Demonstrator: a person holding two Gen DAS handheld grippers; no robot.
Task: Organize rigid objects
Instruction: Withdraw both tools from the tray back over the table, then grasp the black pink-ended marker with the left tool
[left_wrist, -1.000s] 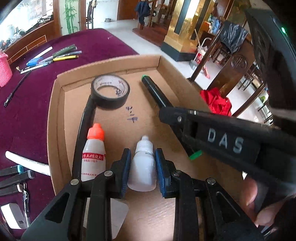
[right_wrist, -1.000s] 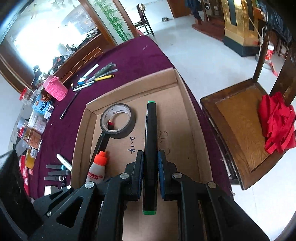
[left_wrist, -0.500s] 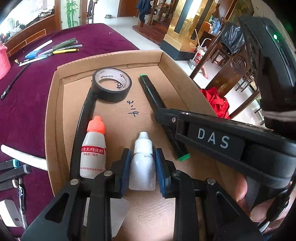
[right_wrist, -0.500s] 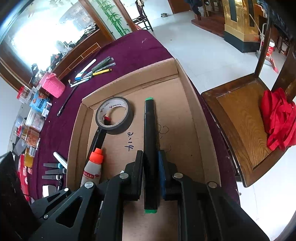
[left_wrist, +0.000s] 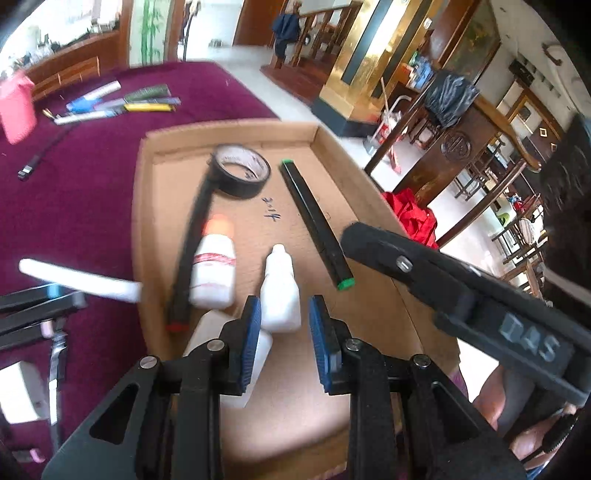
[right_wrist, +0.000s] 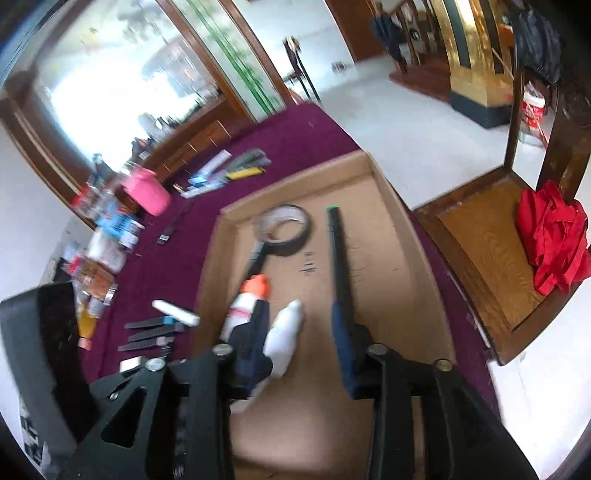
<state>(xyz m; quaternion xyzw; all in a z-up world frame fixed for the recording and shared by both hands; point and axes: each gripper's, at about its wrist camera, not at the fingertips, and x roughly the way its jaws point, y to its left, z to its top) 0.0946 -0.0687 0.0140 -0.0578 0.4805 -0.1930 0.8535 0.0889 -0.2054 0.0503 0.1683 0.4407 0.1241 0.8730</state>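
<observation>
Two claws are poised over the cardboard tray (left_wrist: 140, 206). The left claw (left_wrist: 284, 325) is seen spread, its pads apart from the white bottle (left_wrist: 279, 291) lying ahead between them. The right claw (right_wrist: 303, 332) is opening, the black marker (right_wrist: 338, 254) laid just ahead by its right finger, parallel to the tray's wall. Bare cardboard is left nearest both claws.

The right gripper (left_wrist: 532, 343) carries raised letters on its side that read "DAS". Dark handwritten marks sit on the floor of the cardboard box (left_wrist: 147, 229), too smeared to read. The orange-capped bottle (left_wrist: 214, 273) has a red label, perhaps printed, but blurred beyond reading.
</observation>
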